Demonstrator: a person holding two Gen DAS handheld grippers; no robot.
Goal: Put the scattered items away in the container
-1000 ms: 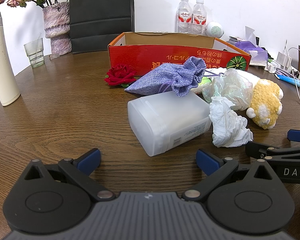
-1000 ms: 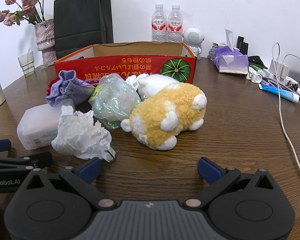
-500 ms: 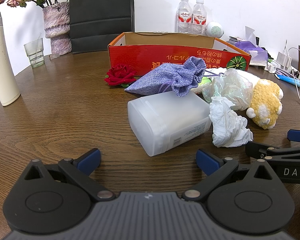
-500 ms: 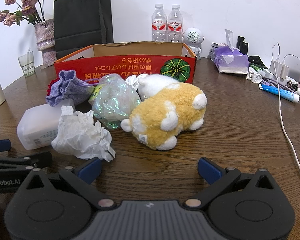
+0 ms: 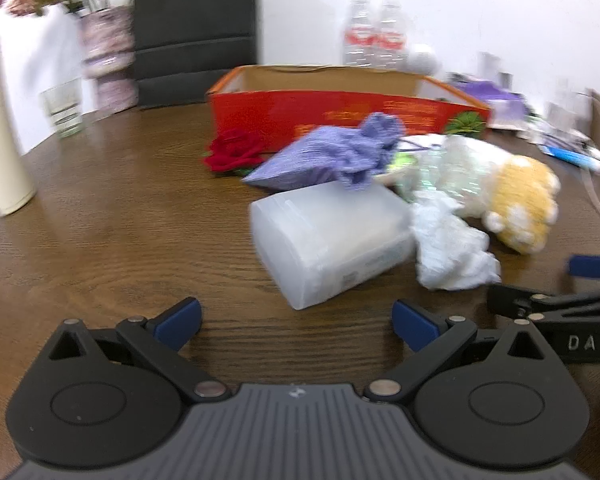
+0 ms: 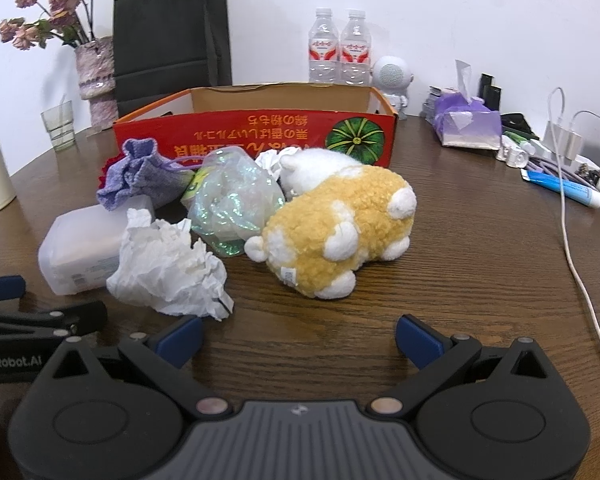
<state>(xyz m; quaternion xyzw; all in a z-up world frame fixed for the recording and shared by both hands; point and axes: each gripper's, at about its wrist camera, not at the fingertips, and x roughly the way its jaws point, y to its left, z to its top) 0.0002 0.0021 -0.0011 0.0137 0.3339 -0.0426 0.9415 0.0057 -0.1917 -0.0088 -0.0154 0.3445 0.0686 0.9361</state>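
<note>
The scattered pile lies on the table just before the red cardboard box [image 6: 256,136]. The translucent plastic tub [image 5: 328,236] sits nearest the left gripper [image 5: 296,320], whose view is blurred, perhaps from motion; both it and the right gripper [image 6: 298,338] are spread wide, empty. Straddle the tub's narrower sides squarely.

Dark wood table [image 6: 460,280], red box [image 6: 256,136], plush toy [image 6: 340,232], crumpled tissue [image 6: 168,272], translucent tub [image 5: 328,236], glass [image 6: 58,126]

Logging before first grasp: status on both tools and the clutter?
Left tool open, empty; right tool open, empty. Red cardboard box looks empty; items on table. Translucent white plastic tub ahead of left tool, crumpled white tissue beside it.
</note>
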